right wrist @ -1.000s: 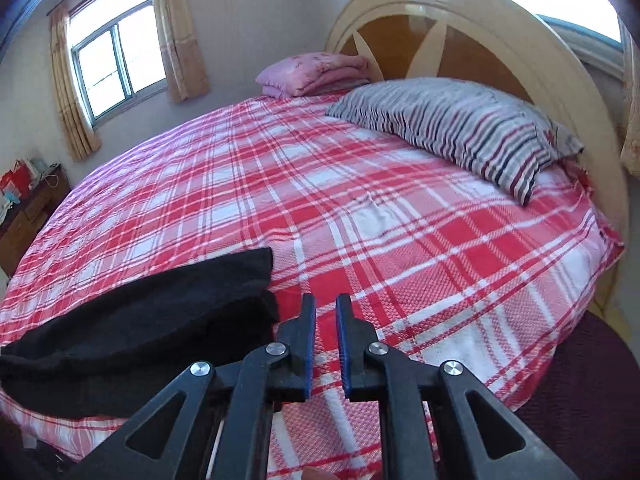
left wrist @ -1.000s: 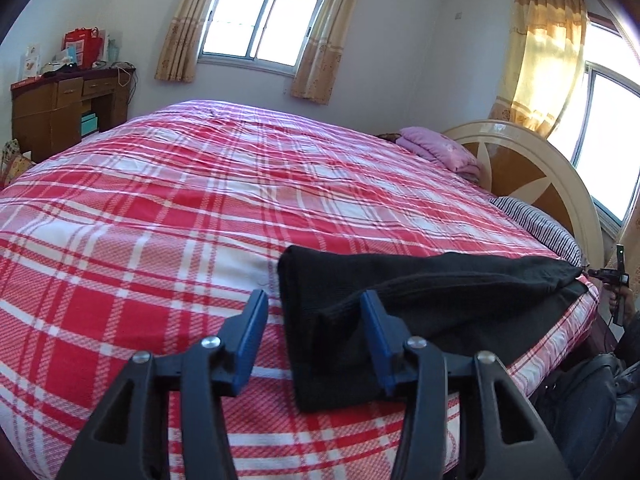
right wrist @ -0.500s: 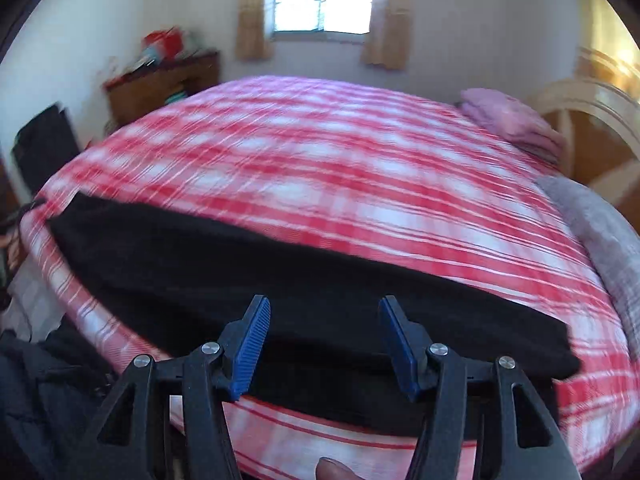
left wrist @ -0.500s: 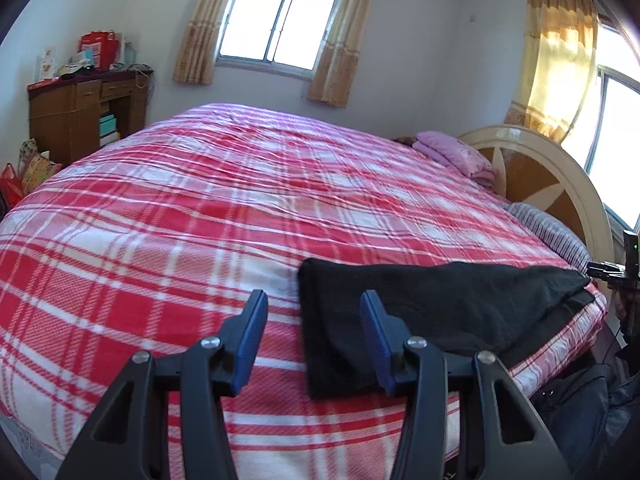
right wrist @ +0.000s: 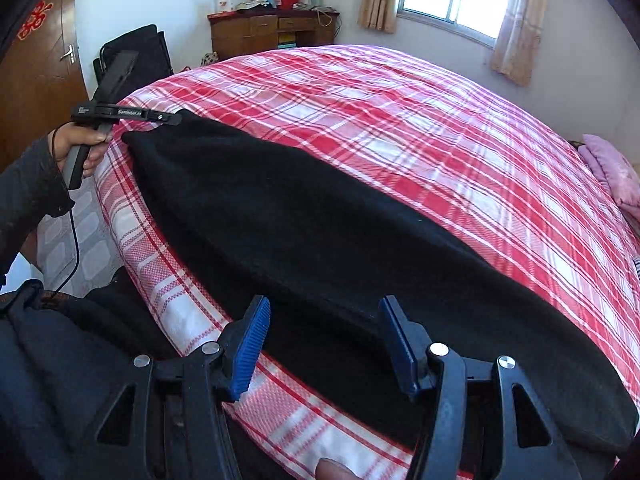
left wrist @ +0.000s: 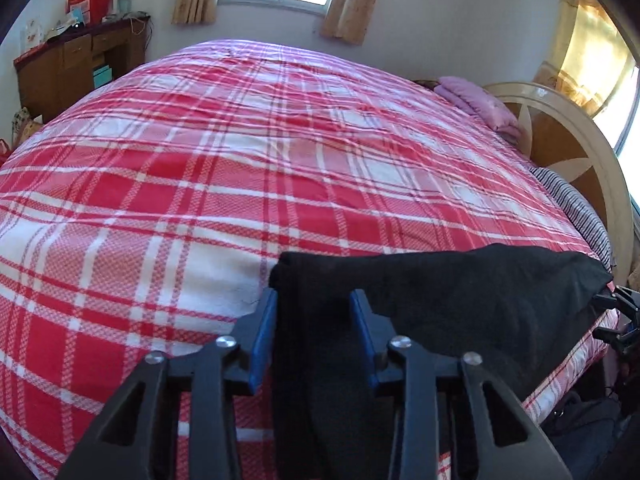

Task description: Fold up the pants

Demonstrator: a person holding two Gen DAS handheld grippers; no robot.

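The black pants (right wrist: 304,216) lie folded lengthwise along the near edge of the red plaid bed (right wrist: 440,120). In the left wrist view my left gripper (left wrist: 314,326) has its blue pads on either side of one end of the pants (left wrist: 440,292), with cloth between the fingers. The jaws stand apart, about the cloth's width. In the right wrist view my right gripper (right wrist: 324,344) is open wide just over the near edge of the pants, near the other end. The left gripper (right wrist: 170,118) also shows there, at the far end of the pants.
A striped pillow (left wrist: 576,208) and a pink folded cloth (left wrist: 476,100) lie by the cream headboard (left wrist: 576,148). A wooden desk (right wrist: 272,32) stands by the far wall. A dark chair (right wrist: 140,56) and a brown door (right wrist: 36,64) are at the left. Dark bags (right wrist: 60,360) sit beside the bed.
My left gripper has moved forward over the end of the pants and narrowed around it. My right gripper opened from shut, swung round and moved to the pants' near edge.
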